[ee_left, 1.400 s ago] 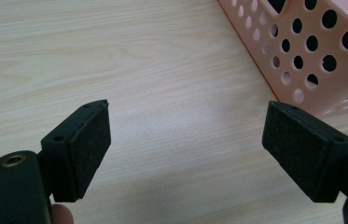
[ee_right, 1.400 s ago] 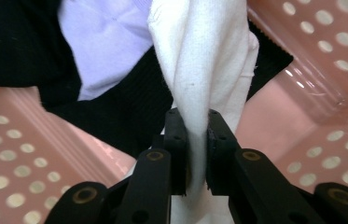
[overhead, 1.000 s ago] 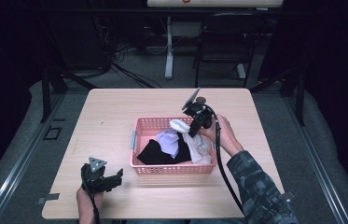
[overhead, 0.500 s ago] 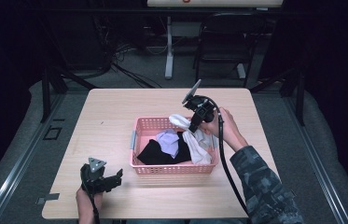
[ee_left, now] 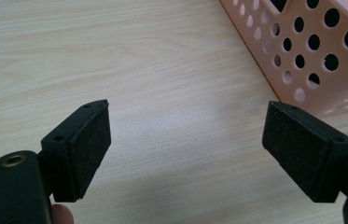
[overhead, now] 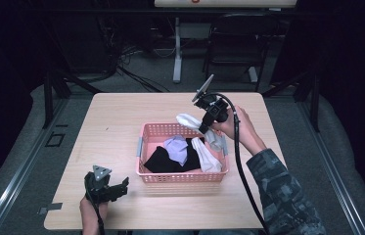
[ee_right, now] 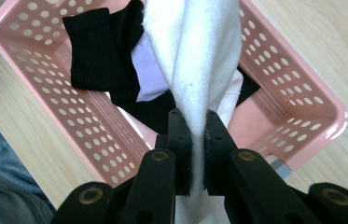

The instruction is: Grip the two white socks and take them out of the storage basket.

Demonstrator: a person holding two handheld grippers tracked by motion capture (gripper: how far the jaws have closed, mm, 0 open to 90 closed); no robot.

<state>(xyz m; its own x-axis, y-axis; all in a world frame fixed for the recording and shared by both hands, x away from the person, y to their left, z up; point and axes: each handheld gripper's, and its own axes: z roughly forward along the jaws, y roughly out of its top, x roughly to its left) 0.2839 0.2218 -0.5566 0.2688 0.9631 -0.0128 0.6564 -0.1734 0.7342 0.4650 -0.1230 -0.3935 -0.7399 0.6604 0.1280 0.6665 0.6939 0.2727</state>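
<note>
A pink perforated basket [overhead: 150, 131] stands mid-table and holds a black garment [overhead: 160, 159], a lavender cloth [overhead: 177, 147] and white cloth. My right gripper [overhead: 203, 128] hangs above the basket's far right corner, shut on a white cloth [overhead: 189, 120] that droops from its jaws over the basket. In the right gripper view the white cloth [ee_right: 195, 51] is pinched between the jaws of the right gripper [ee_right: 198, 116], above the basket [ee_right: 297, 93]. My left gripper [overhead: 121, 186] rests near the table's front left, open and empty. In its own view, the left gripper [ee_left: 185, 140] faces bare wood beside the basket wall [ee_left: 311, 51].
The wooden table [overhead: 116, 122] has bare room left of and behind the basket. Beyond the far edge stand a dark chair [overhead: 234, 44], a white stand leg [overhead: 177, 49] and floor cables. A camouflage sleeve [overhead: 283, 196] crosses the table's front right corner.
My right gripper has risen and drawn back toward the far right corner of the basket, lifting the white cloth higher out of it. The left gripper has stayed put.
</note>
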